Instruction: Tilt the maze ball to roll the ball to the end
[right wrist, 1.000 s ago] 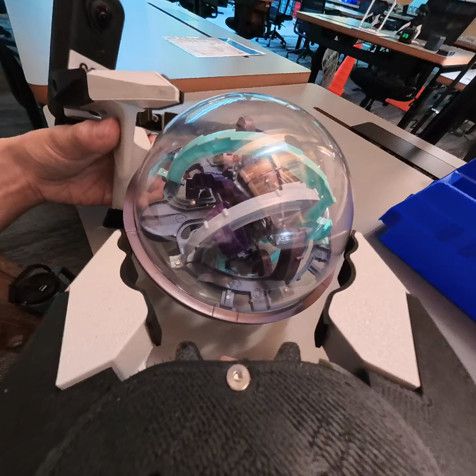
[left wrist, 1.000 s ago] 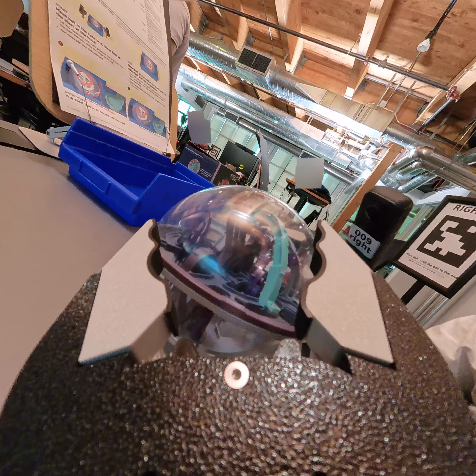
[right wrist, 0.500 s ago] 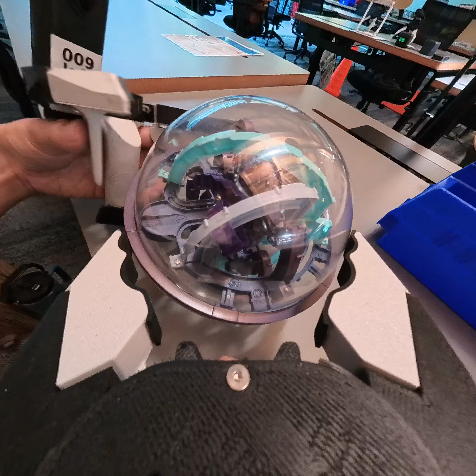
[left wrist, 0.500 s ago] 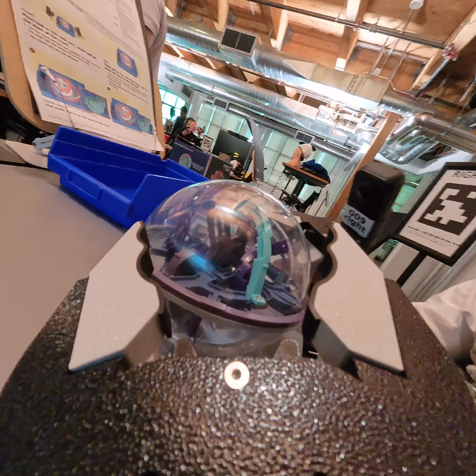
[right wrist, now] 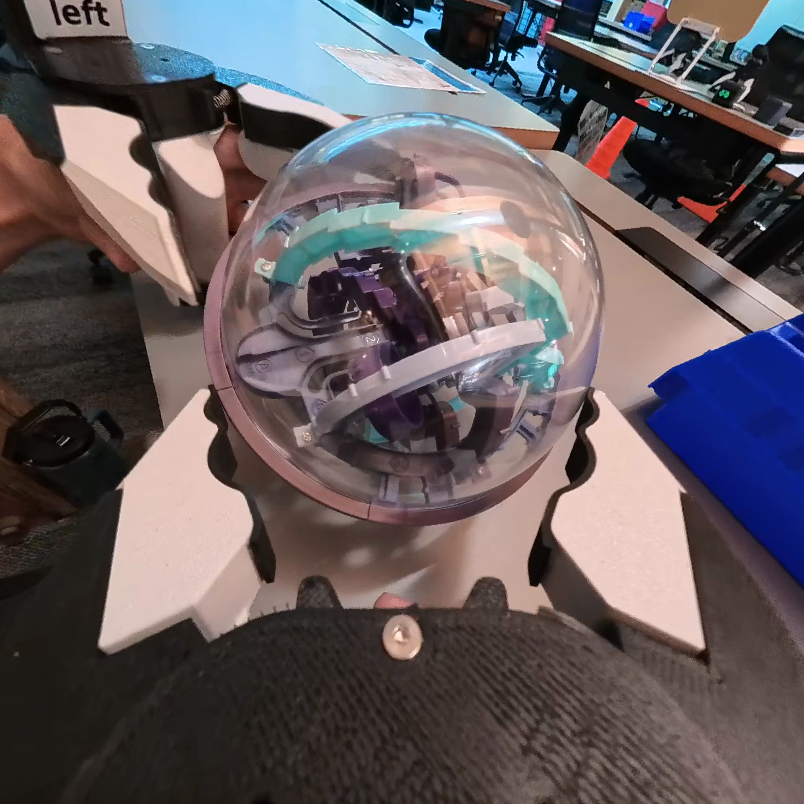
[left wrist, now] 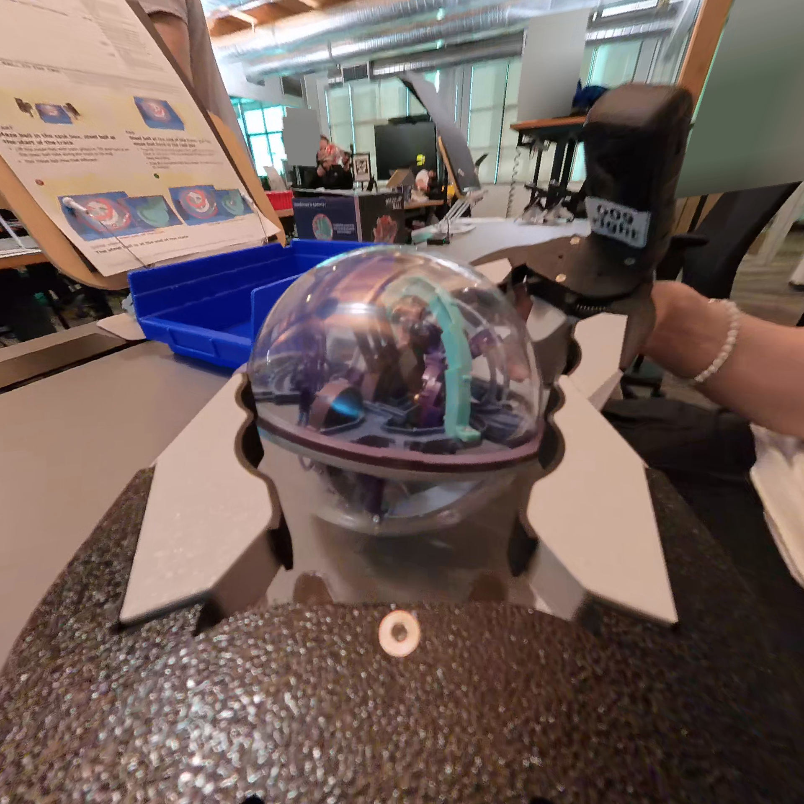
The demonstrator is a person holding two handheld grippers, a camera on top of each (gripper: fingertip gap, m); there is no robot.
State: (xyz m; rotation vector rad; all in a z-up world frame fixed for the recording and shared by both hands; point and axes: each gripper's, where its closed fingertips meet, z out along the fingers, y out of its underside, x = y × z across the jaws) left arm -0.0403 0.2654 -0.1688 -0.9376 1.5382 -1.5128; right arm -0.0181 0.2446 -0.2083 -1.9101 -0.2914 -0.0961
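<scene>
Clearly we hold the maze ball point(right wrist: 404, 317) between both tools, lifted just above the pale table point(right wrist: 644, 278) near its edge. Our right gripper point(right wrist: 400, 417) has its dark scalloped pads point(right wrist: 219, 435) set against the lower sides of the sphere, and our left gripper point(left wrist: 398, 413) clamps it along the purple equator band point(left wrist: 391, 452); each is clenched on the ball, so neither is released.

We judge the shell to be hard, smooth clear plastic, rigid but slick, and light for its bulk; a curved surface like that could slide out of flat pads, so the notched pads seated at or just under the widest part look like the safest hold. The tracks inside seem thin and brittle, so slow tilts suit it better than jolts.

Our right wrist view looks down into the maze, showing the grey ramp point(right wrist: 417, 361) and teal arch point(right wrist: 391, 230); we cannot pick out the small steel ball. Our left wrist view sees the sphere side-on instead, plus the blue bin point(left wrist: 209, 304) and the instruction sheet point(left wrist: 108, 143) behind it.
</scene>
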